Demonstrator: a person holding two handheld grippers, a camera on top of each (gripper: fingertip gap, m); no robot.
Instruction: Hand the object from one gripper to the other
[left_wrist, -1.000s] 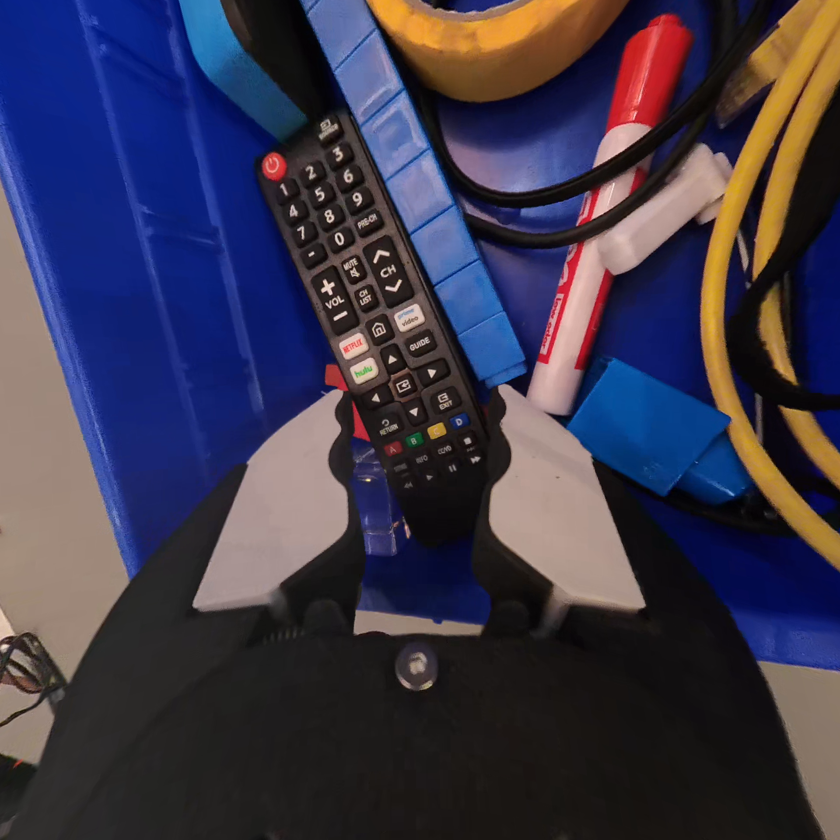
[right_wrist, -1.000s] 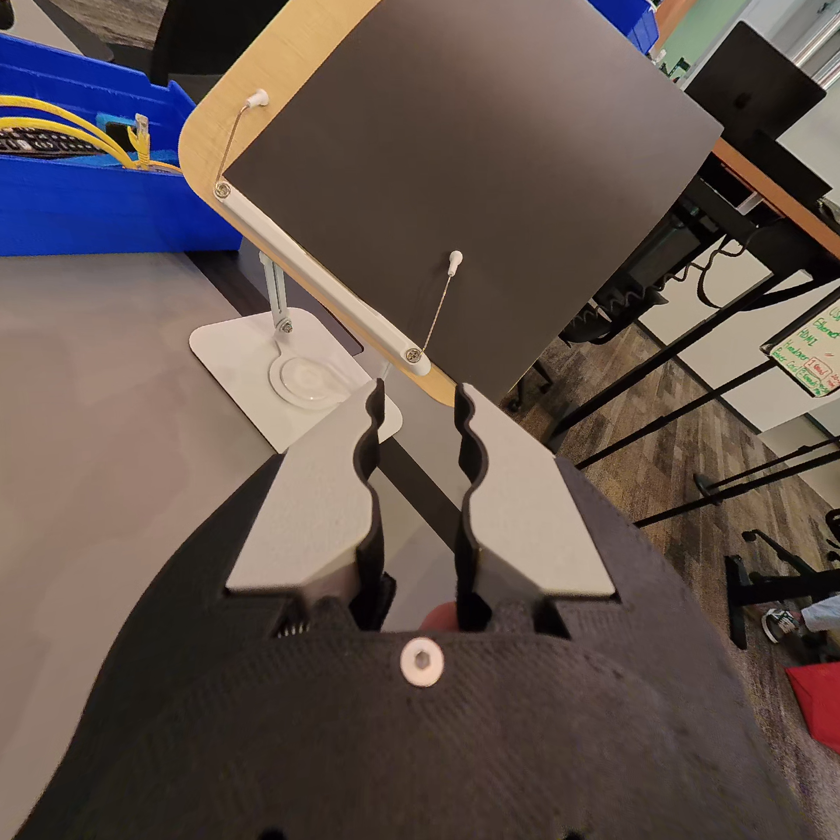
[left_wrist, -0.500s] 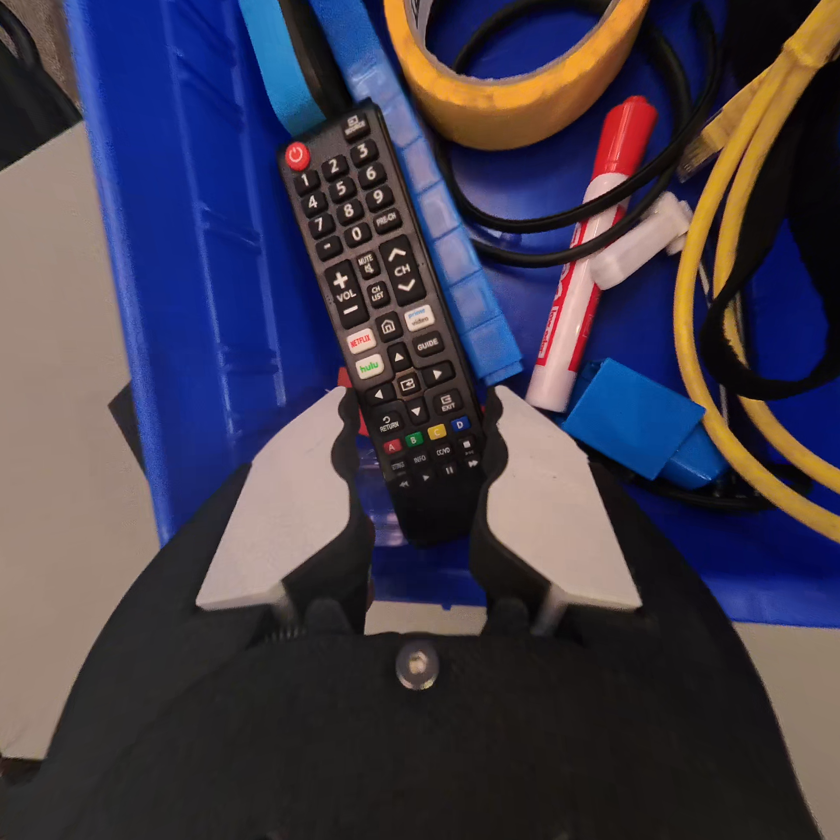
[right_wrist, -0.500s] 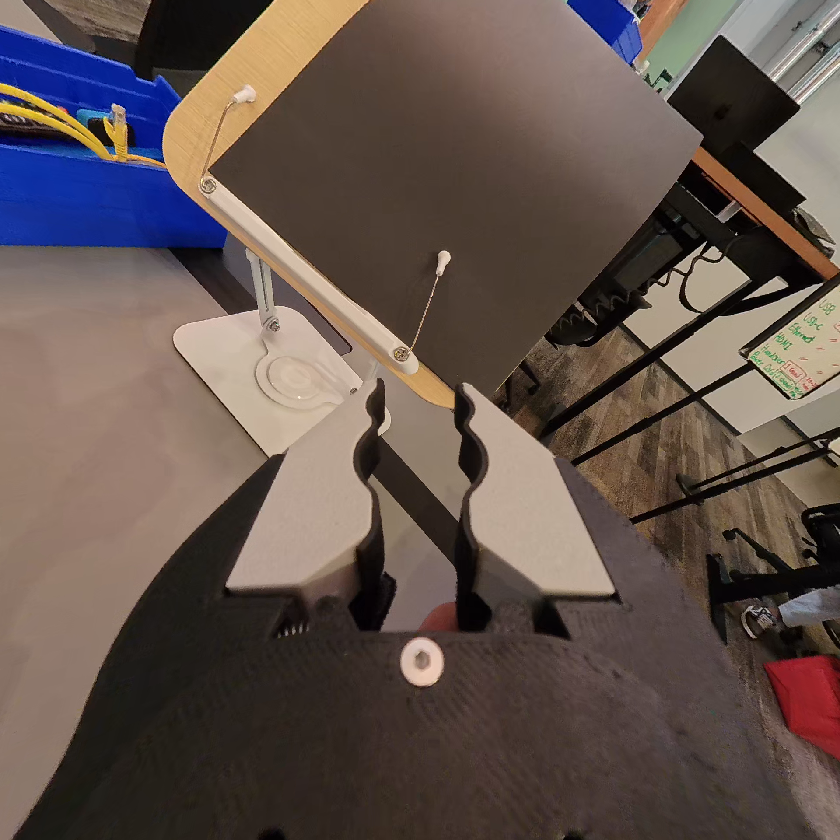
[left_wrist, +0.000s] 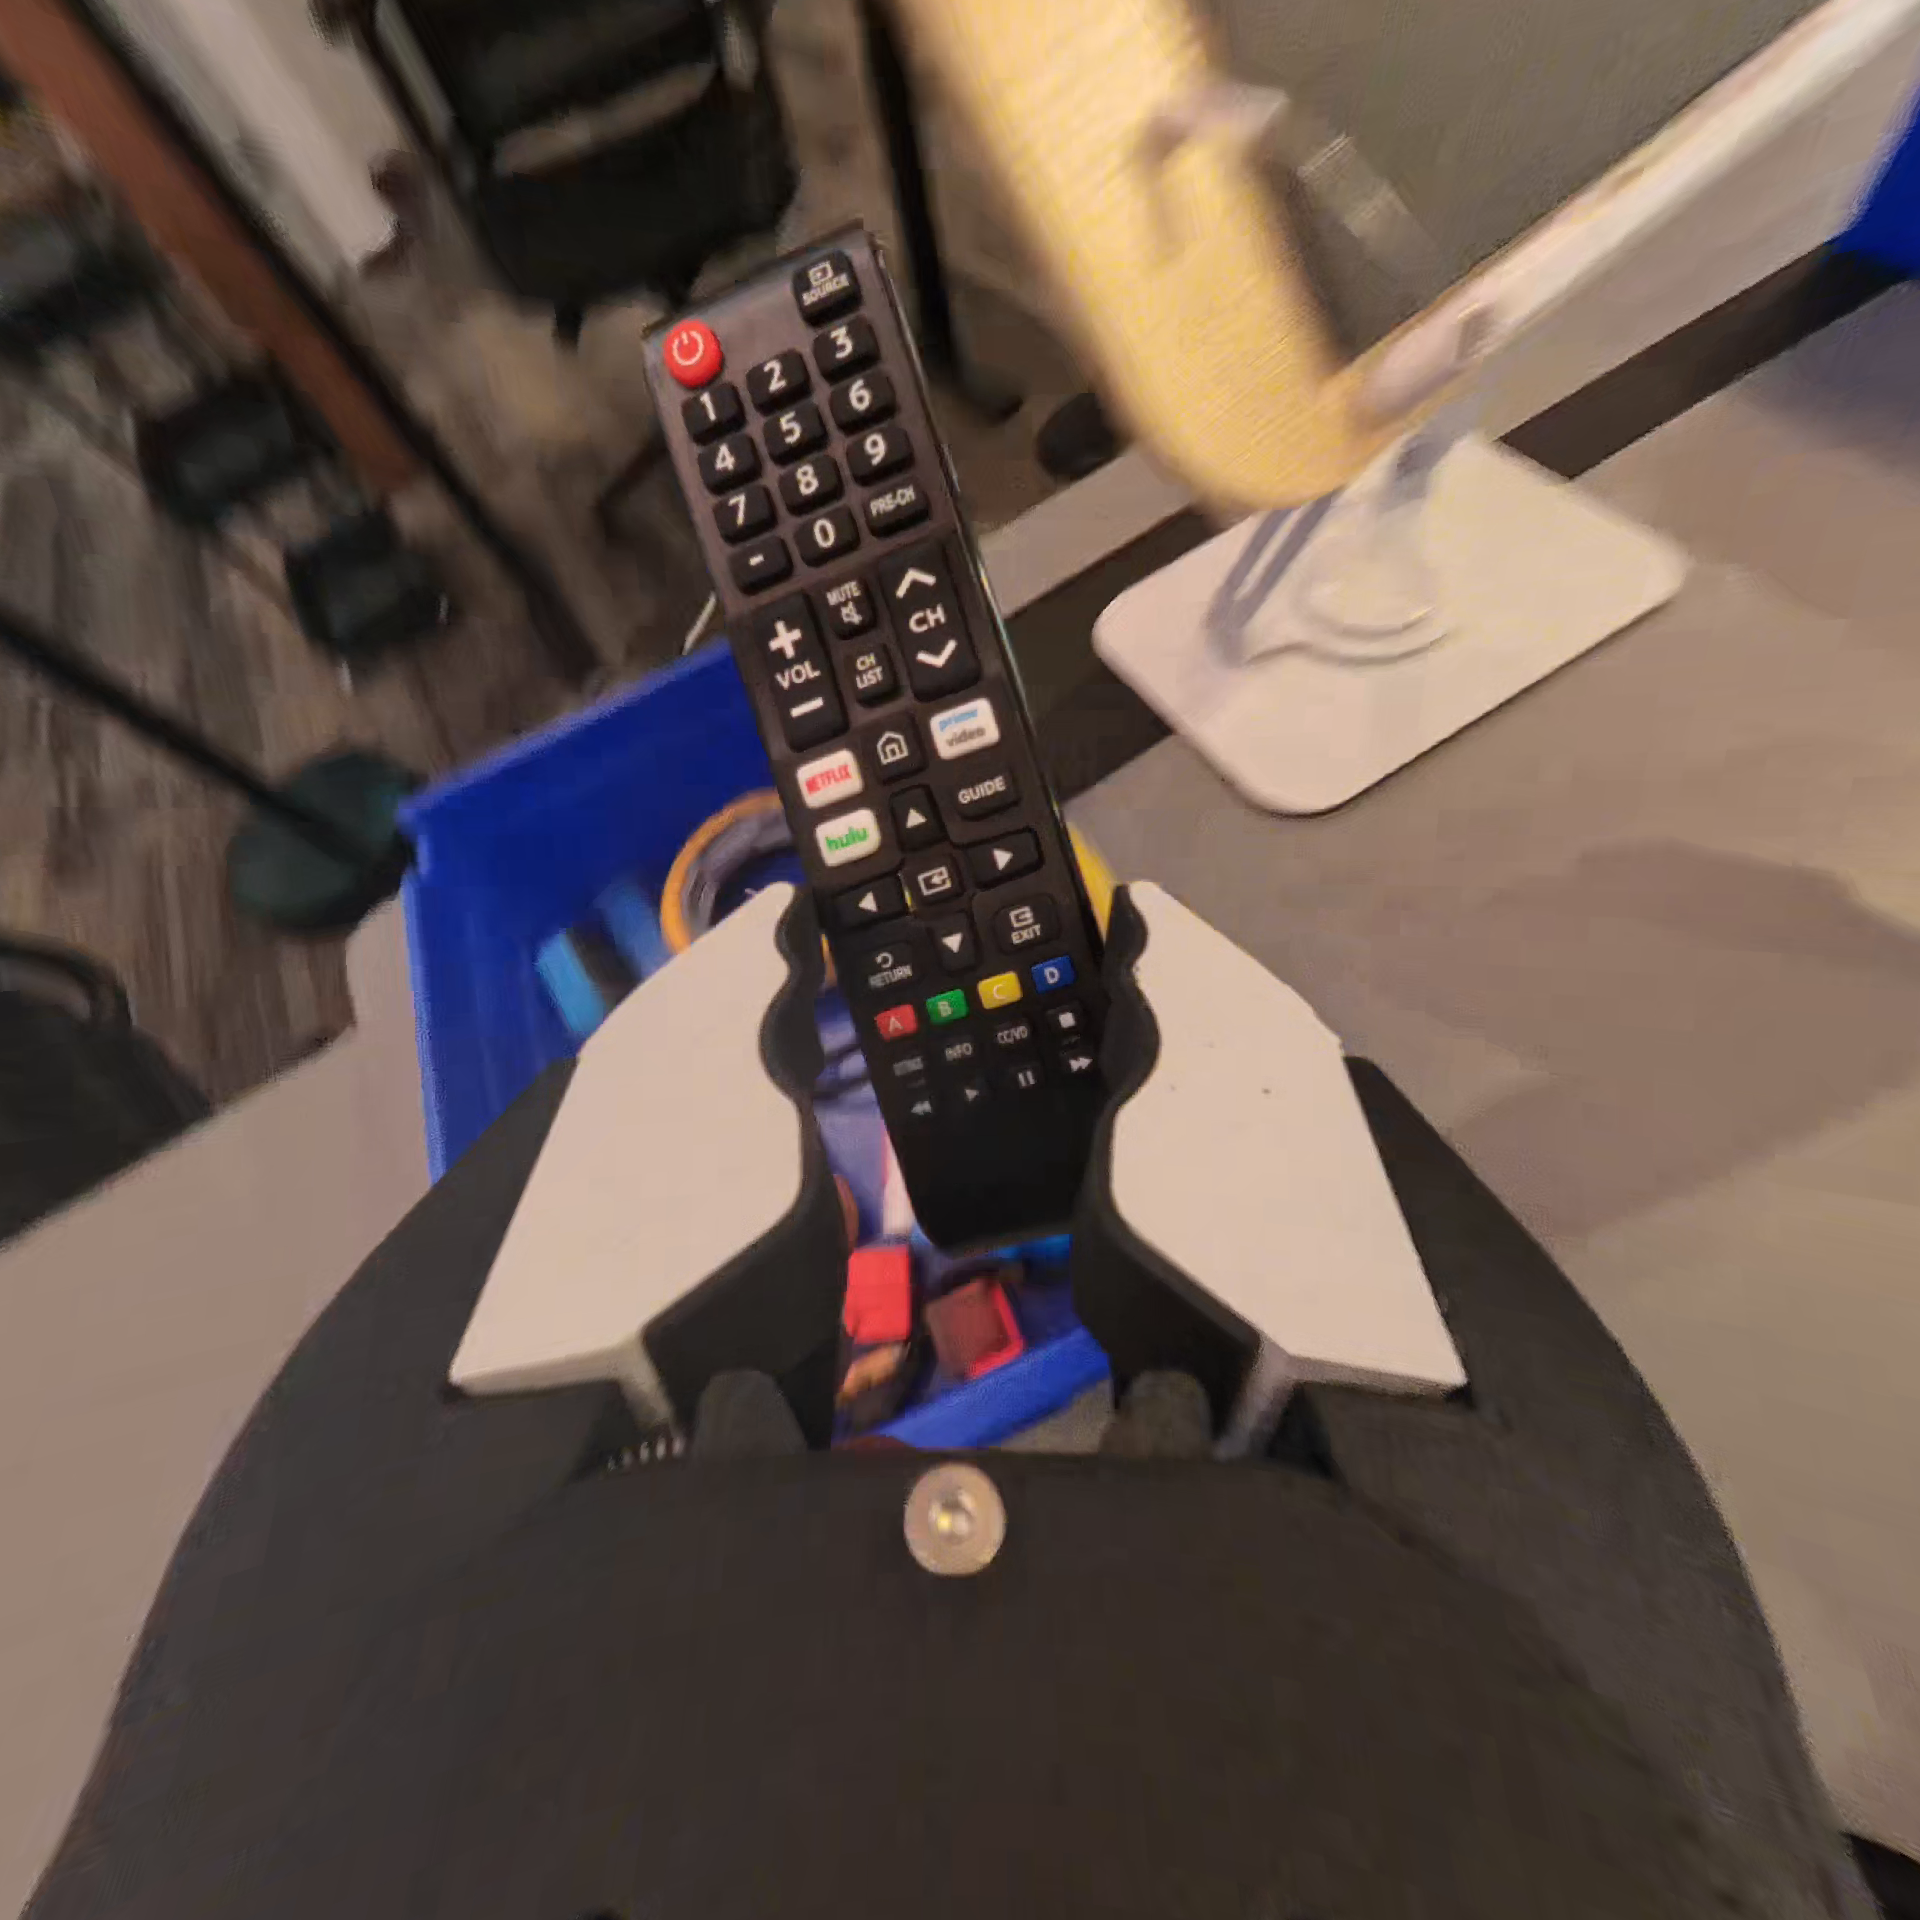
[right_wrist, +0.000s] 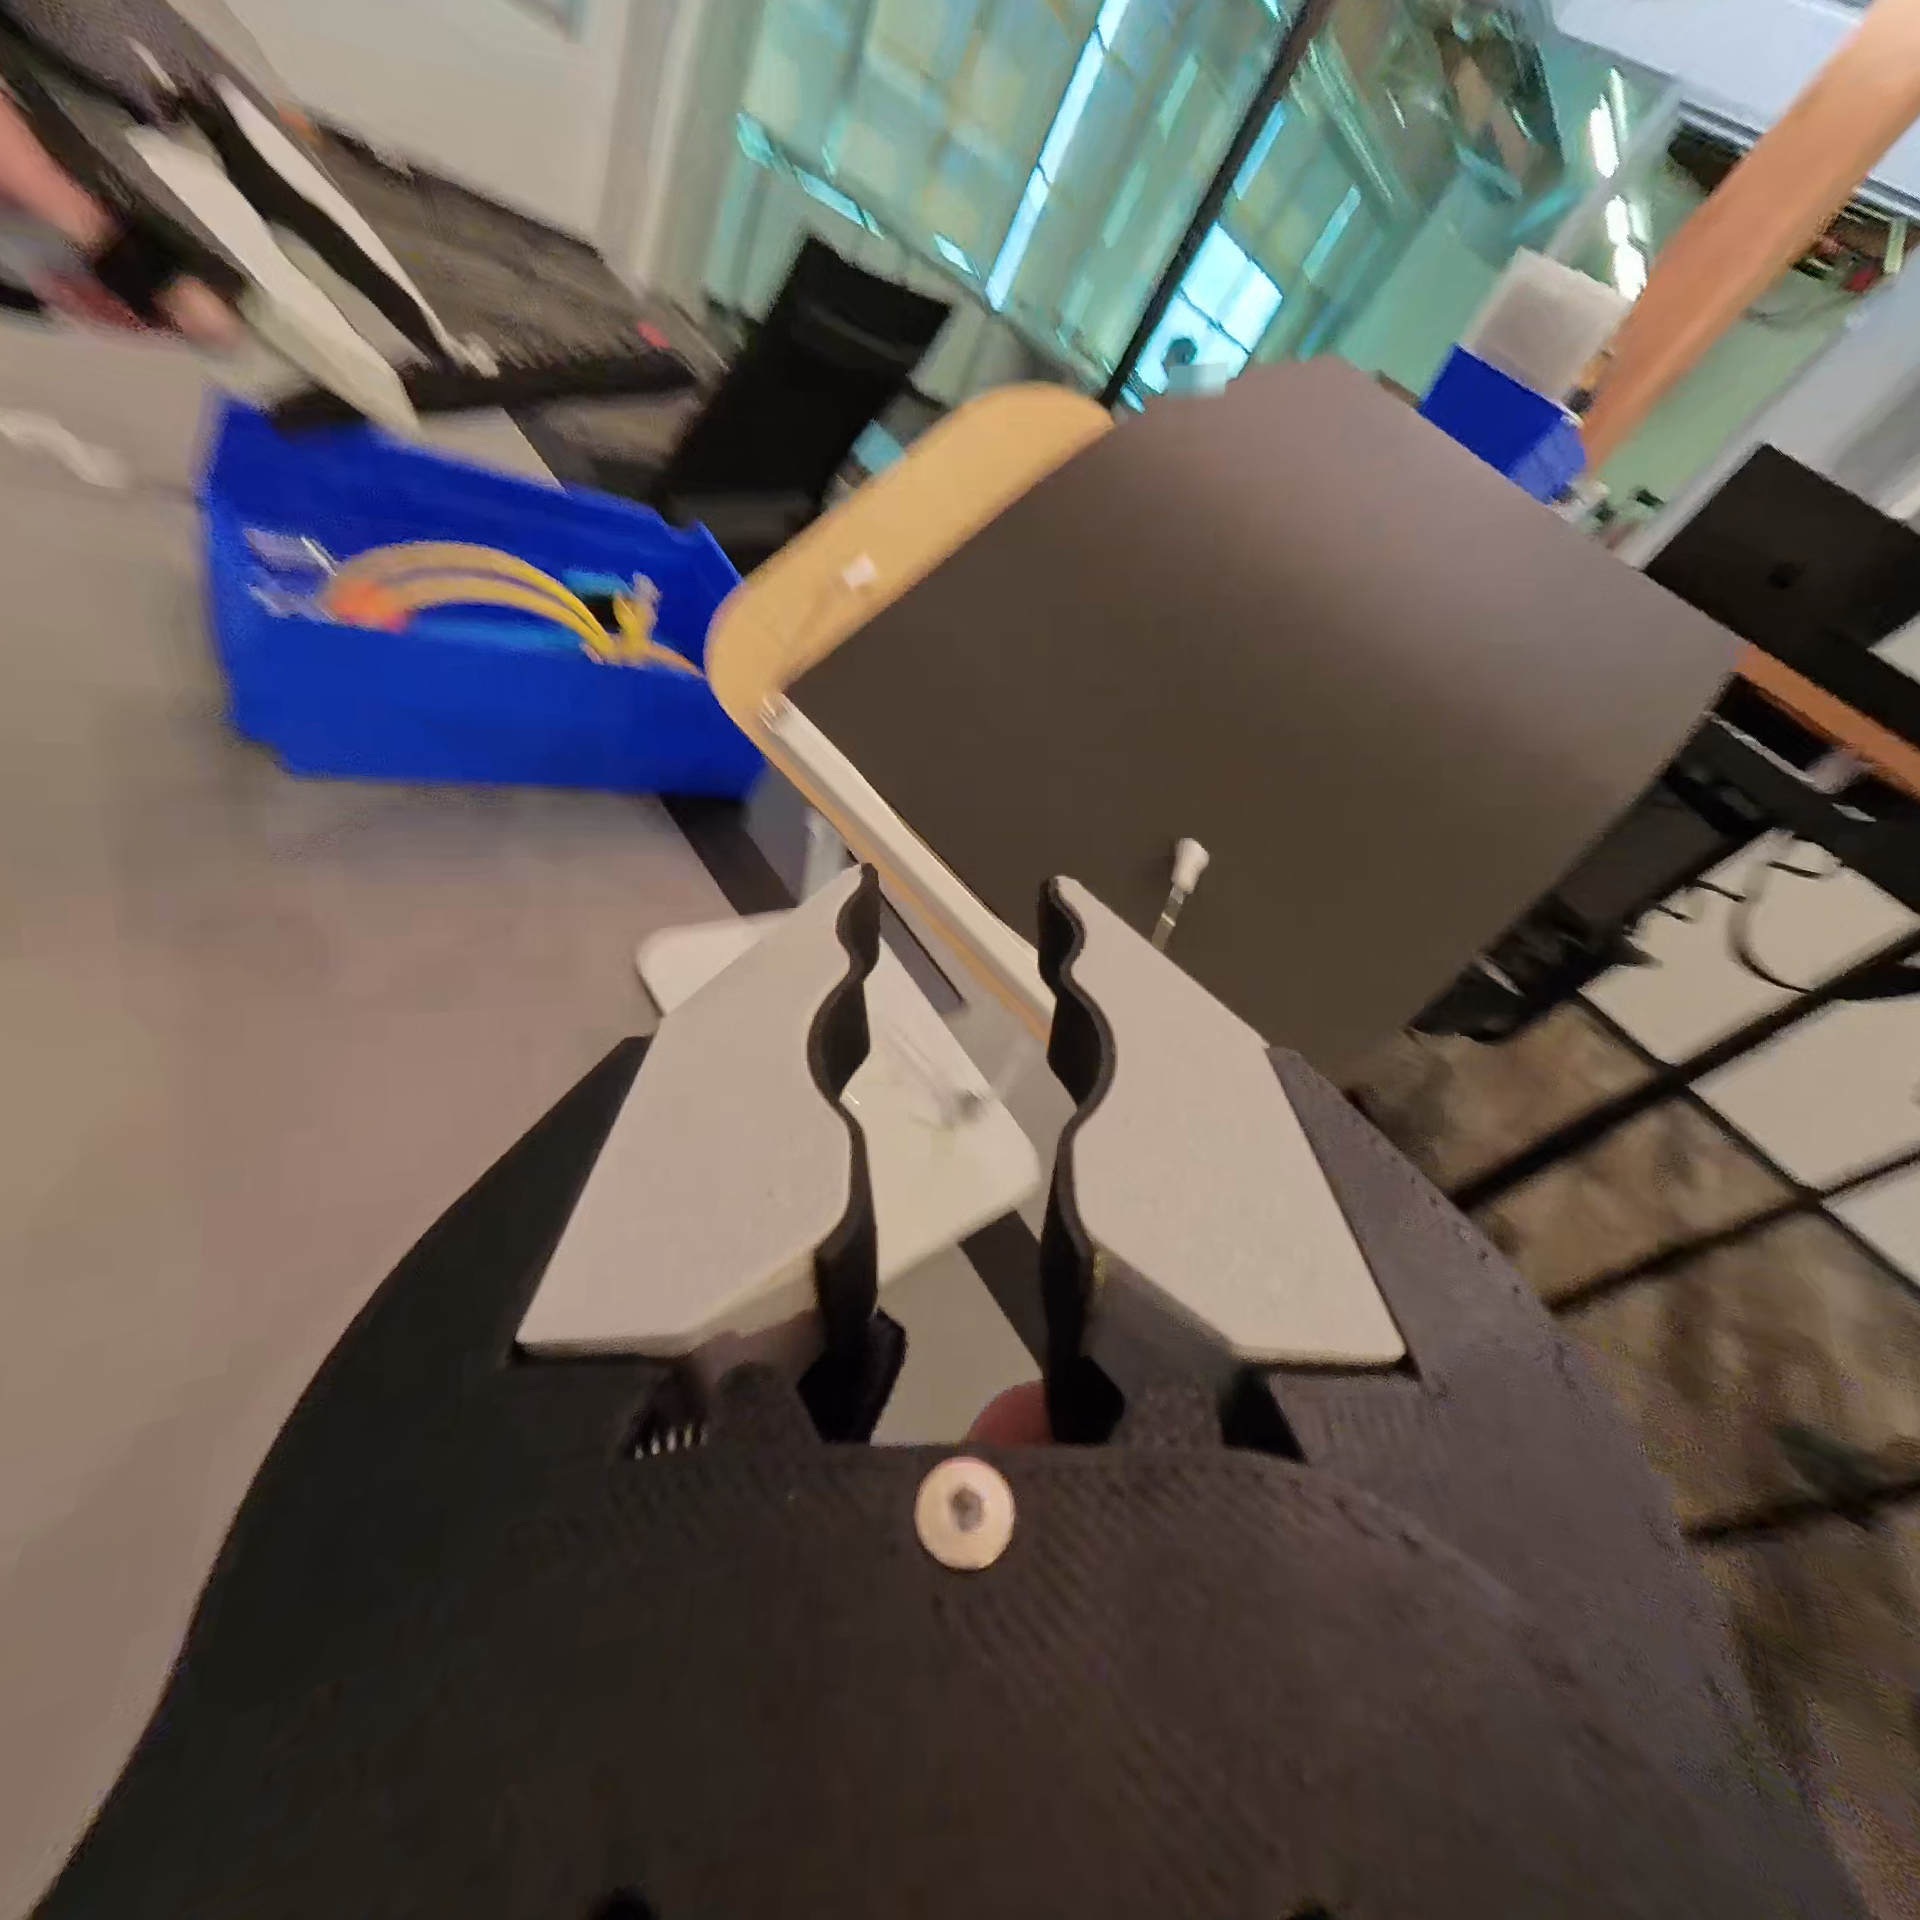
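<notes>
The left tongs (left_wrist: 956, 914) grip the black remote (left_wrist: 883, 717) by its lower end, above the blue bin (left_wrist: 540, 821); its long axis runs forward along the fingers, power-button end pointing away. The right tongs (right_wrist: 956, 894) are partly open, empty, over the grey counter (right_wrist: 260, 987).

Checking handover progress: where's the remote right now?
Left wrist view, centre: remote clamped in the left gripper, lifted above the blue bin.

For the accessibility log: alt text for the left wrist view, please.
The left tool grips the lower end of a black remote, raised above a blue bin on a grey table. A white stand base sits blurred behind.
</notes>
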